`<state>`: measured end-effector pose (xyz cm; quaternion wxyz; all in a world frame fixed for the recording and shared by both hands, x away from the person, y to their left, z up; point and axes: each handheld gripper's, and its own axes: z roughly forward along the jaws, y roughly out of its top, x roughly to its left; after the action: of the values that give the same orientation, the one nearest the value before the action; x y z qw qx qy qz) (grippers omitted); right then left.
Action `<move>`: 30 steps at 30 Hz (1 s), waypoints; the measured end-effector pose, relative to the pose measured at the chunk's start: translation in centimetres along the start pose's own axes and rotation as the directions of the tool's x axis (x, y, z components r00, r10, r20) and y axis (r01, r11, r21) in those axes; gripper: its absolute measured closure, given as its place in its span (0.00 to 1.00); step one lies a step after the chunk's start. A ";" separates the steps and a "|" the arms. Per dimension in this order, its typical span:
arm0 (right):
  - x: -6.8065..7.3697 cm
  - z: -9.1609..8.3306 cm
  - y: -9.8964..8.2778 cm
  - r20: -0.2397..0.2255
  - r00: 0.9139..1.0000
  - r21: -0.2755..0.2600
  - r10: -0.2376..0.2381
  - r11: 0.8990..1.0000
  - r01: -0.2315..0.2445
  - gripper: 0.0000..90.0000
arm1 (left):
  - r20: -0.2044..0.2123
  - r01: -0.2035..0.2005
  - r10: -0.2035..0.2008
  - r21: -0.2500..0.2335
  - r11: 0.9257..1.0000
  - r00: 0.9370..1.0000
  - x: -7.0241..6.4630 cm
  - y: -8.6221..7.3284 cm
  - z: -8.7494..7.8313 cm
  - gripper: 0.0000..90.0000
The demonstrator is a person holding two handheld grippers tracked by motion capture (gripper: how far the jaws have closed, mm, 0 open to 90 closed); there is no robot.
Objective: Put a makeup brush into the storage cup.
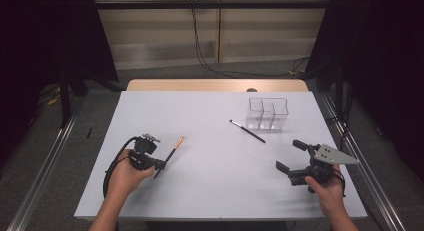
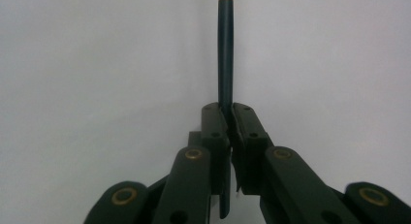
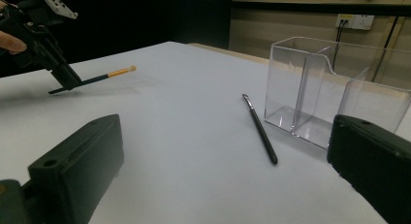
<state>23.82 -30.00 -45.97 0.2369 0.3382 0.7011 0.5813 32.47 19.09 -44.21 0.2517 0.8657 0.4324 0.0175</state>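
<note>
A: What is the left tool doing at the near left of the desk?

B: Its jaws are clamping tight on the dark handle of a brush, whose gold-banded tip is pointing toward the far right, just above the desk.

A: And the right tool?

B: It is hovering wide open and empty at the near right, with a second brush lying beside a clear box.
</note>
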 end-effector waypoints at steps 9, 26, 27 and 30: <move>0.0 0.0 0.0 0.002 1.000 0.002 0.000 1.000 0.000 0.00 | 0.043 -0.007 0.017 -0.223 0.975 0.999 -0.2 0.1 -0.1 0.94; 0.1 0.1 0.0 0.000 1.000 0.005 0.000 1.000 0.000 0.00 | 0.087 -0.016 0.060 -0.440 0.898 0.994 -1.2 0.8 -0.3 0.94; 0.1 0.1 0.0 -0.001 1.000 0.004 0.001 1.000 -0.001 0.00 | 0.085 -0.018 0.063 -0.450 0.893 0.994 -1.3 0.8 -0.3 0.94; 0.1 0.2 0.0 -0.002 1.000 0.004 0.004 1.000 -0.004 0.00 | 0.089 -0.022 0.075 -0.486 0.874 0.993 -1.9 1.3 -0.2 0.94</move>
<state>23.88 -29.80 -46.00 0.2344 0.3392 0.7018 0.5809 32.17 17.14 -43.11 0.4819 0.7855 0.3788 0.0859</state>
